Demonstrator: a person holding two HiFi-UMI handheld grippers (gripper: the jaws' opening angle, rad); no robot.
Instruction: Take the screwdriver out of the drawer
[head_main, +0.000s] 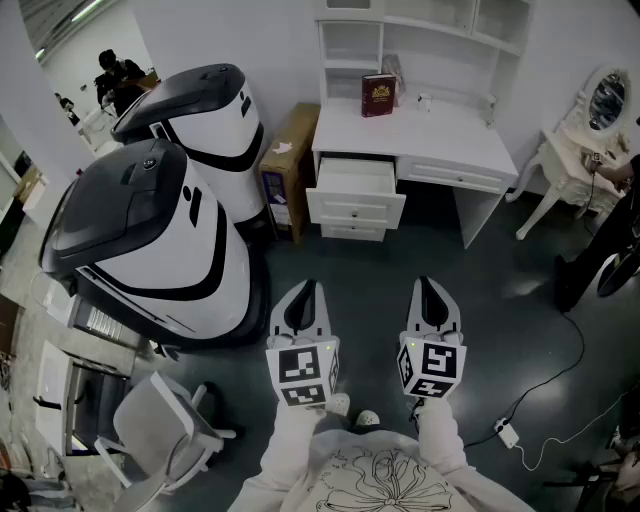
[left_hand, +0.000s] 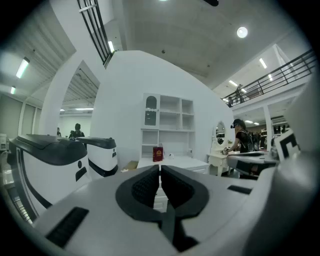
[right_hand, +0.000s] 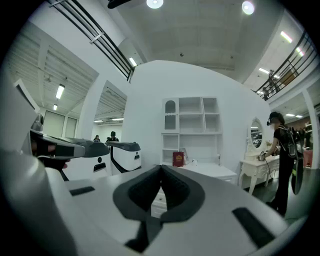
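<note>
A white desk (head_main: 440, 140) with a shelf unit stands across the dark floor. Its top left drawer (head_main: 352, 178) is pulled out; I cannot see a screwdriver inside from here. In the head view both grippers hover side by side over the floor, well short of the desk. My left gripper (head_main: 303, 292) is shut with nothing between its jaws, its tips meeting in the left gripper view (left_hand: 160, 167). The right gripper (head_main: 430, 290) is also shut and empty (right_hand: 161, 170). Both point roughly level toward the desk (left_hand: 172, 162) (right_hand: 205, 170).
Two large black-and-white machines (head_main: 150, 230) fill the left side, with a cardboard box (head_main: 288, 165) beside the desk. An office chair (head_main: 165, 430) is at lower left. A vanity table with mirror (head_main: 585, 130) and a person (head_main: 610, 240) are at right. A cable with plug (head_main: 507, 432) lies on the floor.
</note>
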